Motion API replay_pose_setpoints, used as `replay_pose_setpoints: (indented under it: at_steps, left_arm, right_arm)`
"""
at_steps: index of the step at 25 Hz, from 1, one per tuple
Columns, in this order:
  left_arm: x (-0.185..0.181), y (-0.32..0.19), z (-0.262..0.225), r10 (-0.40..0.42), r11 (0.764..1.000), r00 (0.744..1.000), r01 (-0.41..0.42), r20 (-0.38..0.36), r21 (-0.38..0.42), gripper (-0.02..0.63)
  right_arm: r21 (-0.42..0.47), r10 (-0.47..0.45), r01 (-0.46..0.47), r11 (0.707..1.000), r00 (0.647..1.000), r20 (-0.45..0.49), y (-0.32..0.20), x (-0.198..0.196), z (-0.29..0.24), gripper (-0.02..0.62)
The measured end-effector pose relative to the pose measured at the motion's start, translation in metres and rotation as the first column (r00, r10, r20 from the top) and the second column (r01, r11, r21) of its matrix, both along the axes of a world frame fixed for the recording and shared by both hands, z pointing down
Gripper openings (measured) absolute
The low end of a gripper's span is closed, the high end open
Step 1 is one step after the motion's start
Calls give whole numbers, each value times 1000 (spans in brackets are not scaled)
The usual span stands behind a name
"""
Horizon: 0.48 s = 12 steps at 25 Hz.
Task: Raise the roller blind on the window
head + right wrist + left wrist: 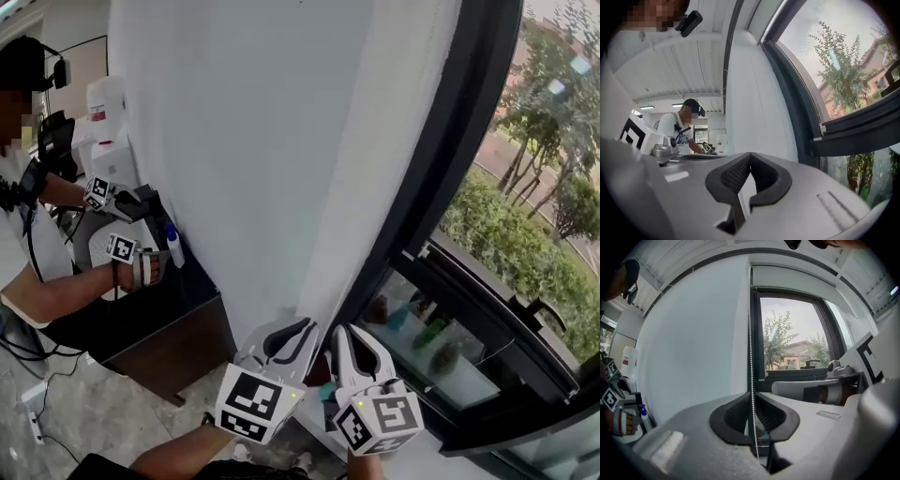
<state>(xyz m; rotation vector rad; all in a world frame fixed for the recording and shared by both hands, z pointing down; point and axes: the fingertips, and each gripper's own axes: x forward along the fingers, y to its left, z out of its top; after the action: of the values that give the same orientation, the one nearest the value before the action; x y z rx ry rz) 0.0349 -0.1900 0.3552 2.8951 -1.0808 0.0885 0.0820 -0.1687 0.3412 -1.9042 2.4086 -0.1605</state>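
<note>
Step in hand: hand-over-hand hauling on the chain. The blind (794, 277) is sitting high, showing as a pale band across the top of the window (787, 348) in the left gripper view. The glass below it is lying uncovered, so I am judging the raise mostly done.

The chain (750, 352) is hanging straight down the centre of that view, along the dark frame edge, and passing between the jaws of the left gripper (753, 393). Those jaws are standing slightly parted, loose around the chain and not biting it.

The right gripper (750, 153) is clenching tip to tip. Whether it is pinching the chain I cannot say, because the beads are washing out against the white wall (754, 103).

In the head view both grippers are working side by side at bottom centre, where wall meets frame.

Next move, as I am reading it: confirm the right jaws are holding the chain and pull down in line with it, then set the left higher and re-clamp.
</note>
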Motion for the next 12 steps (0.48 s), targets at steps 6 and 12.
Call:
replay_pose_setpoints:
  at_steps: [6,12]
  left_arm:
    - [-6,-1,11,-3,1000,1000,3,22,-11,3]
    - [-5,0,13,29,999,999,-29,21,-26,3]
  right_arm:
    - [-10,21,-21,1000,999,-49,-1,-13,6,6]
    - [-21,46,-48,999,997,-68,-2,-22,12,6]
